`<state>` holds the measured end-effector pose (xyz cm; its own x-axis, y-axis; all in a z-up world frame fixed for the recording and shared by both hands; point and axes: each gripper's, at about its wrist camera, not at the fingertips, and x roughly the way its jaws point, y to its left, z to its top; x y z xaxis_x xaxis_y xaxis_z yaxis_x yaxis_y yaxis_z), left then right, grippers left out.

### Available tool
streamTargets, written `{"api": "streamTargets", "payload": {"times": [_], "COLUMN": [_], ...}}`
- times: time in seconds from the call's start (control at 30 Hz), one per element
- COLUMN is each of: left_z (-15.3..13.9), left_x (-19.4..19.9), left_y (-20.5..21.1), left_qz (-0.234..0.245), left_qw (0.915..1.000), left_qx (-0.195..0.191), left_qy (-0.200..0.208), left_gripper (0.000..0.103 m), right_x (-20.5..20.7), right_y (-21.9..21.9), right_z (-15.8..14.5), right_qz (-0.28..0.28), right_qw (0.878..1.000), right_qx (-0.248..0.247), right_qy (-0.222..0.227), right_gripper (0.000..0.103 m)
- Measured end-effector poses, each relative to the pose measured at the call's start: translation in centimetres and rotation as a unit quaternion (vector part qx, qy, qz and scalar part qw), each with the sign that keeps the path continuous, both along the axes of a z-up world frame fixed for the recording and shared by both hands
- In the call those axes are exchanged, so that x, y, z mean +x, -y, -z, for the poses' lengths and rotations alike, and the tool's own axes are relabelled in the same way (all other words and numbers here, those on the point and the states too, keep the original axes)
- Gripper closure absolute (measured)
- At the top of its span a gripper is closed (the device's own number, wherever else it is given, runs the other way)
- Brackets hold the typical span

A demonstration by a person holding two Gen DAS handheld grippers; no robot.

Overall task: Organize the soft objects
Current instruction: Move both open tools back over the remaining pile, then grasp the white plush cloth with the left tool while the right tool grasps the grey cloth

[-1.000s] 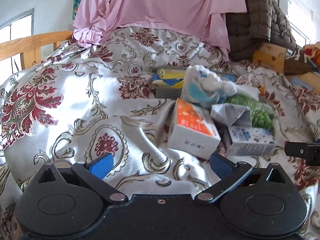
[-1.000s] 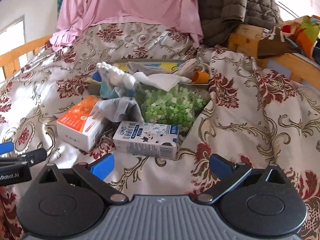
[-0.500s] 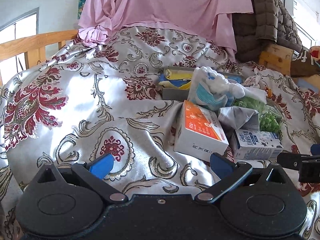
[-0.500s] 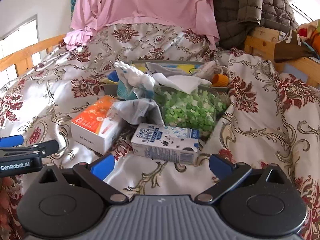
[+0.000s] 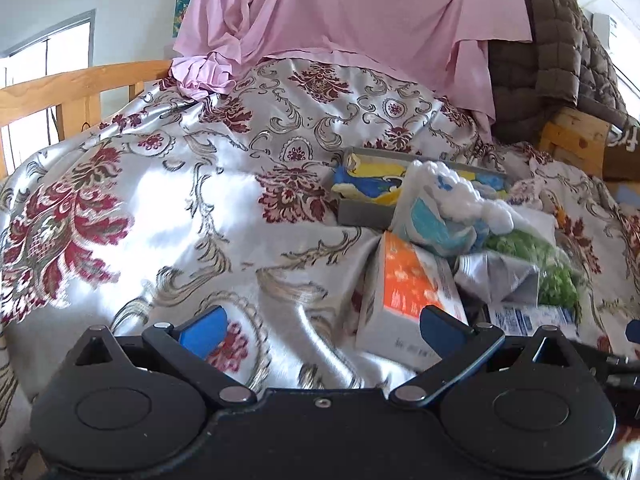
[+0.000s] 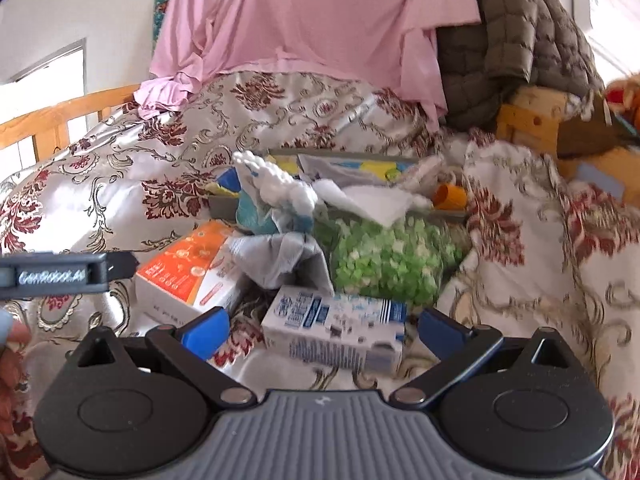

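Observation:
A pile lies on the patterned bedspread: an orange-and-white box [image 5: 408, 292] [image 6: 188, 276], a blue-and-white carton [image 6: 336, 328] [image 5: 528, 318], a grey cloth [image 6: 280, 256] [image 5: 496, 280], a green speckled bag [image 6: 384, 260] [image 5: 540, 268], and a white-and-blue fluffy toy [image 5: 444, 208] [image 6: 276, 196]. Behind them is a grey tray [image 5: 360, 212] [image 6: 224, 206] of soft items. My left gripper [image 5: 316, 328] is open, with its right finger over the orange box. My right gripper [image 6: 320, 330] is open, with the carton between its fingers.
A pink sheet [image 5: 360, 20] hangs behind the bed, beside a brown quilted jacket [image 5: 560, 48]. A wooden bed rail [image 5: 72, 88] runs along the left. An orange cup [image 6: 450, 196] sits at the tray's right end. The left gripper's body [image 6: 60, 272] shows in the right wrist view.
Both grippers have moved forward, closer to the pile. The right gripper's fingers now flank the carton, and the left gripper's right finger overlaps the orange box.

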<state>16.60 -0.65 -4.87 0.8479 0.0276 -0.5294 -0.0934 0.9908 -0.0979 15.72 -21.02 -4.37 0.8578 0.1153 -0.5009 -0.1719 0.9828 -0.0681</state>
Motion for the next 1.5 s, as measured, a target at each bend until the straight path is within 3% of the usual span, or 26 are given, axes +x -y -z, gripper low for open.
{"api": "streamTargets", "payload": {"times": [0.27, 0.5, 0.83, 0.93, 1.1, 1.5], "left_z": [-1.0, -2.1, -3.3, -3.3, -3.2, -2.5], "left_x": [3.8, 7.5, 12.8, 14.3, 16.3, 19.3], "left_y": [1.2, 1.7, 5.3, 6.3, 7.4, 7.2], "left_qz": [0.008, 0.026, 0.092, 0.104, 0.105, 0.095], "left_qw": [0.9998, 0.9985, 0.9902, 0.9861, 0.9825, 0.9739], "left_qx": [0.000, -0.045, -0.104, -0.129, -0.153, -0.187], "left_qy": [0.016, 0.017, 0.014, 0.006, -0.017, -0.087], "left_gripper": [0.001, 0.001, 0.001, 0.005, 0.014, 0.039], "right_x": [2.8, 6.0, 6.8, 6.9, 7.1, 6.6], "right_y": [-0.8, -0.6, 0.3, 0.3, 0.4, -1.4], "right_z": [-0.2, 1.0, 1.9, 2.0, 2.0, 2.8], "right_qz": [-0.030, -0.062, -0.083, -0.085, -0.090, -0.113], "right_qw": [0.997, 0.997, 0.995, 0.994, 0.994, 0.990], "right_qx": [-0.022, -0.009, 0.020, 0.016, 0.018, -0.049], "right_qy": [0.062, 0.051, 0.061, 0.064, 0.062, 0.067], "right_gripper": [0.000, 0.001, 0.006, 0.015, 0.017, 0.030]}}
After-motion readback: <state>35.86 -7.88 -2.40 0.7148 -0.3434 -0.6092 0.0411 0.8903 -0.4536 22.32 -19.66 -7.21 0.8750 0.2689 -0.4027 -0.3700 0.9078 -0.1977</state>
